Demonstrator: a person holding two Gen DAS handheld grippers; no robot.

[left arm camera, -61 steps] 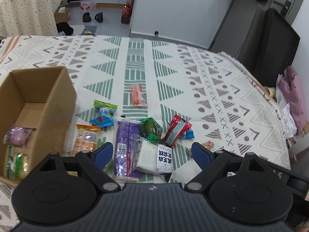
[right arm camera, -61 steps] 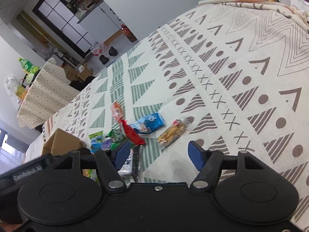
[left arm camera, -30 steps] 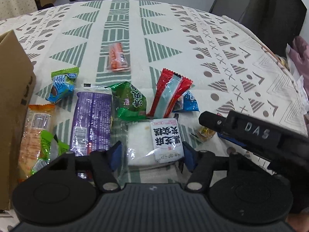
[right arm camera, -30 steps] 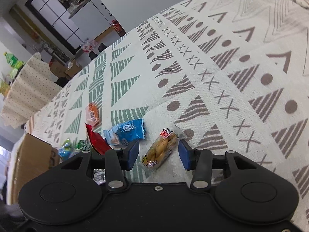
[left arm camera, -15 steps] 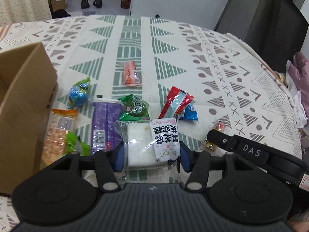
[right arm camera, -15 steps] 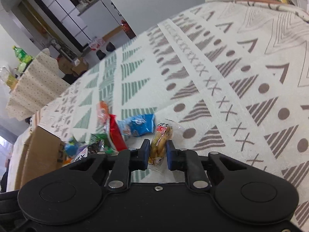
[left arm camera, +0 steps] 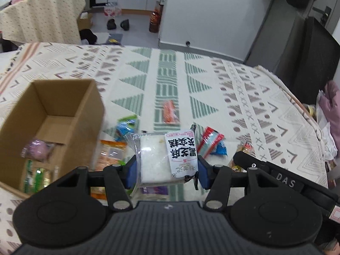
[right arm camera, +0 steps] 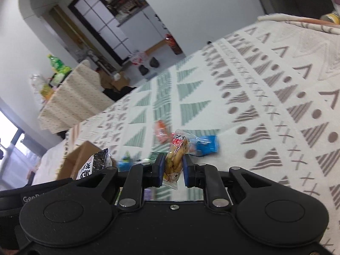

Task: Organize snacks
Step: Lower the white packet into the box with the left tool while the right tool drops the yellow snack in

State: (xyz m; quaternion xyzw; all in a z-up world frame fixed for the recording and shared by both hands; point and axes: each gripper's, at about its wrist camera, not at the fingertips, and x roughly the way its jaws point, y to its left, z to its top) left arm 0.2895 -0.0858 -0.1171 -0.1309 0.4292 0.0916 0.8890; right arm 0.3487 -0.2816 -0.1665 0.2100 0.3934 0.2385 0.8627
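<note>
Both hand-held grippers raised (each clamping snack): rice cake pack [left arm camera: 164, 159], peanut packet [right arm camera: 175, 157]

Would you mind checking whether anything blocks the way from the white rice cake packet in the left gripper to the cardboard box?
Nothing visible does. The left gripper holds the rice cake packet lifted above the loose snacks, and the cardboard box is open-topped just to its left.

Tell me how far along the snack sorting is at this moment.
Early to midway. Done: the box already holds a pink pack and a green pack. In hand: the left gripper is shut on a white rice cake, and the right gripper is shut on a yellow snack. Left: the orange pack, red pack, blue pack and others lie on the cloth.
</note>
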